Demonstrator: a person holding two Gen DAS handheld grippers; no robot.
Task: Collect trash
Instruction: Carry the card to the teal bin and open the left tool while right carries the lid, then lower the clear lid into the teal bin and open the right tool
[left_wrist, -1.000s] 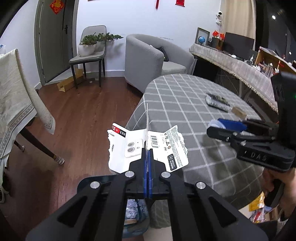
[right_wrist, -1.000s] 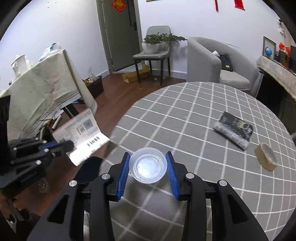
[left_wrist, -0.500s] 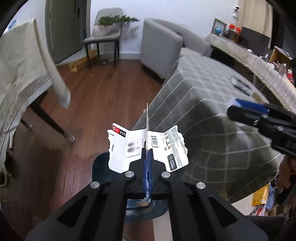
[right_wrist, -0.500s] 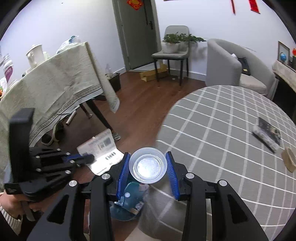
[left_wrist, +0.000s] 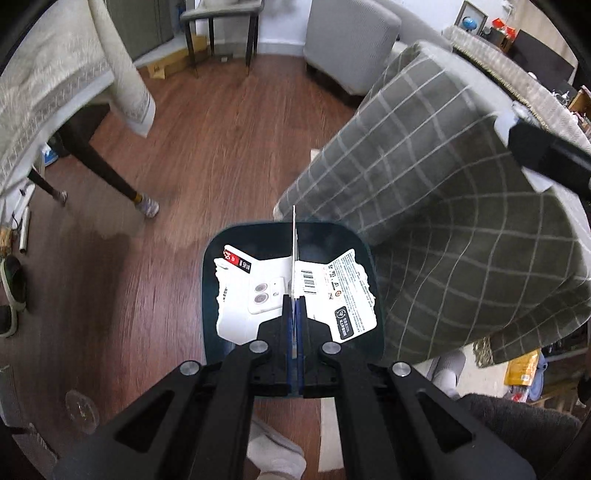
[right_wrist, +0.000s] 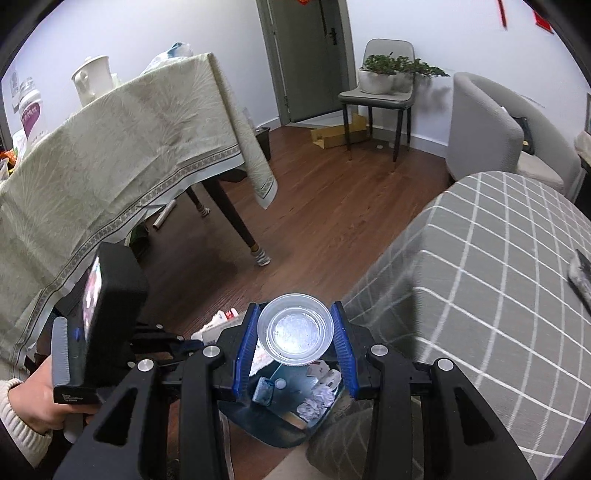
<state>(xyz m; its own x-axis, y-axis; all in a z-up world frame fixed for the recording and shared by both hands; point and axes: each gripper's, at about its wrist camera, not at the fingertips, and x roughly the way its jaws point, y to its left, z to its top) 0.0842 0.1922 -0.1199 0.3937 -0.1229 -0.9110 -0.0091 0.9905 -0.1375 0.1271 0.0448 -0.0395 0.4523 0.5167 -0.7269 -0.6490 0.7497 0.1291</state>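
the left claw (left_wrist: 294, 314) is pinched narrow on a torn white cardboard package backing printed with a barcode (left_wrist: 295, 295), which stands edge-on between the blue pads with its flaps splayed to either side. the right claw (right_wrist: 295, 332) is closed around a small clear plastic cup (right_wrist: 295, 328), round and thin-walled, its open mouth facing the camera.

directly below both sits the dark blue-green plastic trash bin with rounded corners (left_wrist: 210, 280), on the wooden floor (left_wrist: 184, 166). in the left view the cardboard hangs straight over the bin's mouth, so i judge that a release there would drop it inside. in the right view the cup hangs over the bin (right_wrist: 280, 432) too, above crumpled white paper and scraps (right_wrist: 317, 398) already in it. the left claw looks the better centred of the two.

beside the bin hangs the grey checked cloth of the round table (left_wrist: 443, 206). farther off stand a table under a beige patterned cloth (right_wrist: 110, 155), a grey armchair (right_wrist: 495, 125) and a chair bearing a potted plant (right_wrist: 380, 81).
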